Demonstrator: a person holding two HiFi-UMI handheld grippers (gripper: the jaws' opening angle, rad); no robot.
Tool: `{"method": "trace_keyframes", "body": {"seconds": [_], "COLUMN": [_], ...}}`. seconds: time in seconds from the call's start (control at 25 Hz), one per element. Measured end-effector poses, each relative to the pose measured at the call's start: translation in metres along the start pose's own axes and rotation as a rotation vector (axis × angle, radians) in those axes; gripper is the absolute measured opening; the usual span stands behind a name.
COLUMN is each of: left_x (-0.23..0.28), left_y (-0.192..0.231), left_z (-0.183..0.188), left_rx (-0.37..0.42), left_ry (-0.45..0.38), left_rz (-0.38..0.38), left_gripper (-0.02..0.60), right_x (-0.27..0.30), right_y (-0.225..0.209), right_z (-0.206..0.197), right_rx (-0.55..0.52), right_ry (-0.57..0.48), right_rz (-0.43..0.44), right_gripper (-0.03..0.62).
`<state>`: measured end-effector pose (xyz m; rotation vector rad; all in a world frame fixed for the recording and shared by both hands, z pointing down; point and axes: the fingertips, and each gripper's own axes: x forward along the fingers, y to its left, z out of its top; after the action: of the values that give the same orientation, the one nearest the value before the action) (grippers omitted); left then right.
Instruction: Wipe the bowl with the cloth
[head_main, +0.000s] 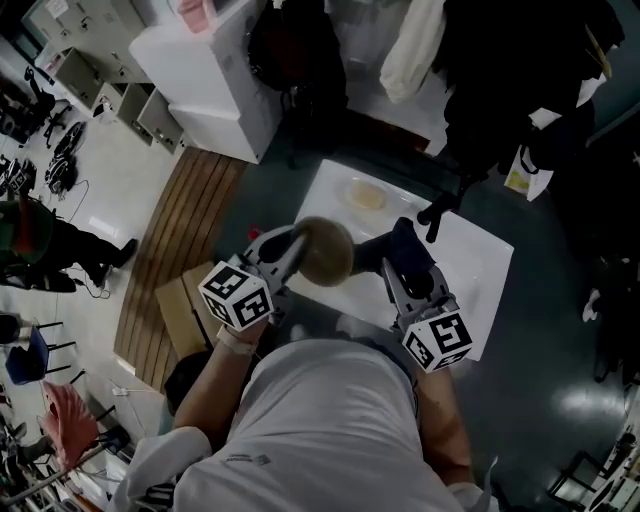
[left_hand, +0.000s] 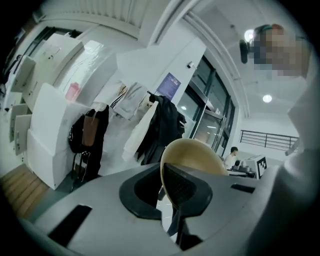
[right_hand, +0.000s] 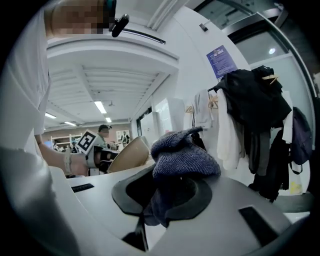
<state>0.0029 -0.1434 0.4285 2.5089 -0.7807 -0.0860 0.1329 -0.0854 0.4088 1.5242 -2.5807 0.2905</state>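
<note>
In the head view my left gripper (head_main: 296, 250) is shut on the rim of a tan bowl (head_main: 325, 252), held up above the near edge of the white table (head_main: 480, 270). The left gripper view shows the bowl (left_hand: 192, 152) standing on edge between the jaws. My right gripper (head_main: 397, 245) is shut on a dark blue-grey cloth (head_main: 372, 252), just right of the bowl and close to it. In the right gripper view the cloth (right_hand: 182, 160) bunches over the jaws, with the bowl (right_hand: 129, 154) beyond at left.
A second pale dish (head_main: 367, 195) lies on the table's far side. A wooden bench (head_main: 185, 250) and white cabinets (head_main: 215, 80) stand at left. Dark coats (head_main: 520, 70) hang behind the table. A person (head_main: 50, 250) stands at far left.
</note>
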Motion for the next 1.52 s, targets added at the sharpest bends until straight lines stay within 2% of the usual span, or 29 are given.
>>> {"method": "trace_keyframes", "body": {"seconds": [0.2,0.36,0.52,0.84,1.52], "left_x": [0.012,0.017,0.021,0.024,0.009], "left_y": [-0.007,-0.007,-0.007,-0.012,-0.008], "left_z": [0.002,0.004,0.007,0.007,0.000], "left_rx": [0.107,0.216,0.269,0.319,0.287], "left_ry": [0.009,0.014,0.012,0.025,0.018], "left_rz": [-0.013,0.018,0.045,0.045,0.087], "left_gripper": [0.018,0.018,0.018,0.018,0.018], "right_x": [-0.010,-0.014,-0.017,-0.020,-0.029], "right_y": [-0.014,-0.020,-0.026,-0.026,-0.020], "right_z": [0.000,-0.001,-0.002,-0.005,-0.010], "right_rx": [-0.003,-0.003,0.008,0.011,0.009], "right_ry": [-0.021,-0.026,-0.044,-0.054,-0.053], "right_rz": [-0.067,-0.103,-0.128,-0.164,-0.185], "right_gripper": [0.069,0.069,0.069,0.069,0.069]}}
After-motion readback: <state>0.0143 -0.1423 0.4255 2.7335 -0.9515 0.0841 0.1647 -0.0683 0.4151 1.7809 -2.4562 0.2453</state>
